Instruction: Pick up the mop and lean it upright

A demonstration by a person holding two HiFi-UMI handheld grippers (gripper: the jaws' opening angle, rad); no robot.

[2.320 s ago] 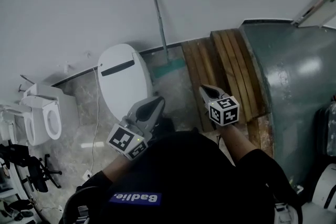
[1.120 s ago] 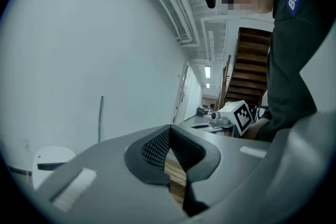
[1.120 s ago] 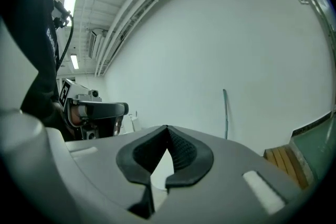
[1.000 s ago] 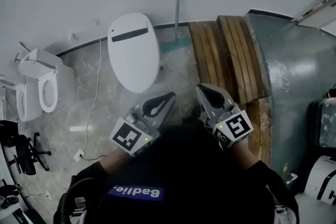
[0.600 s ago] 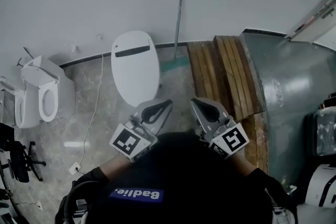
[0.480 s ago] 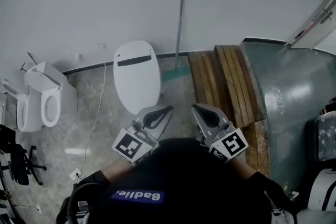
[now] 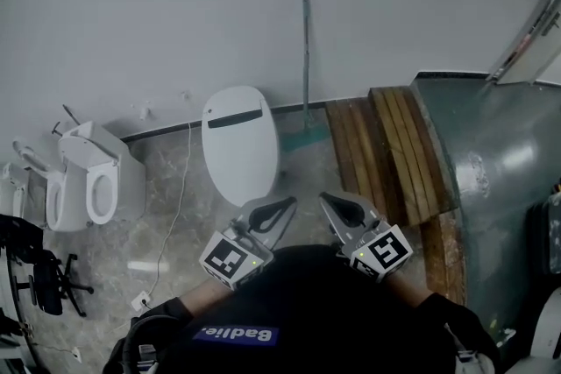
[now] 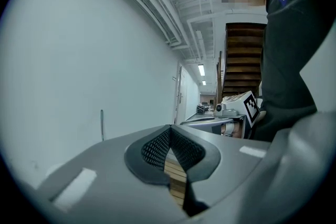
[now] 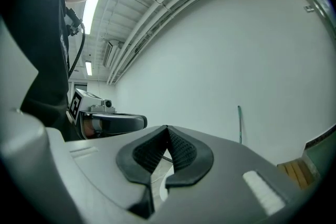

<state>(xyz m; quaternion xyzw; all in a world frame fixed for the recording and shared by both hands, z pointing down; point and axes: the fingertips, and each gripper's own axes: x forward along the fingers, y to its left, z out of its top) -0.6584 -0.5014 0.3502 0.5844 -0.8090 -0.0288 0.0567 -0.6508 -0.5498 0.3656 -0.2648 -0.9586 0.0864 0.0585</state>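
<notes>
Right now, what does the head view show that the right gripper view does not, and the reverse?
Only the head view shows the white toilet. Only the right gripper view shows the ceiling pipes and lights. Both show the mop standing against the wall, the wooden planks, the left gripper and the right gripper, both shut.

Wall (image 7: 175, 4): matt white, smooth paint.
Floor (image 7: 171, 215): grey veined stone, slight polish.
Toilet lid (image 7: 240, 144): glossy white, plastic-looking.
Slats (image 7: 390, 149): bare brown wood, grain showing.
Big panel (image 7: 500, 162): dull green with a soft sheen, possibly painted metal.
Mop (image 7: 306, 57) handle: smooth teal.
Left gripper (image 8: 169, 129): matt grey plastic shell; pads (image 8: 153, 148) black, fine mesh texture.
</notes>
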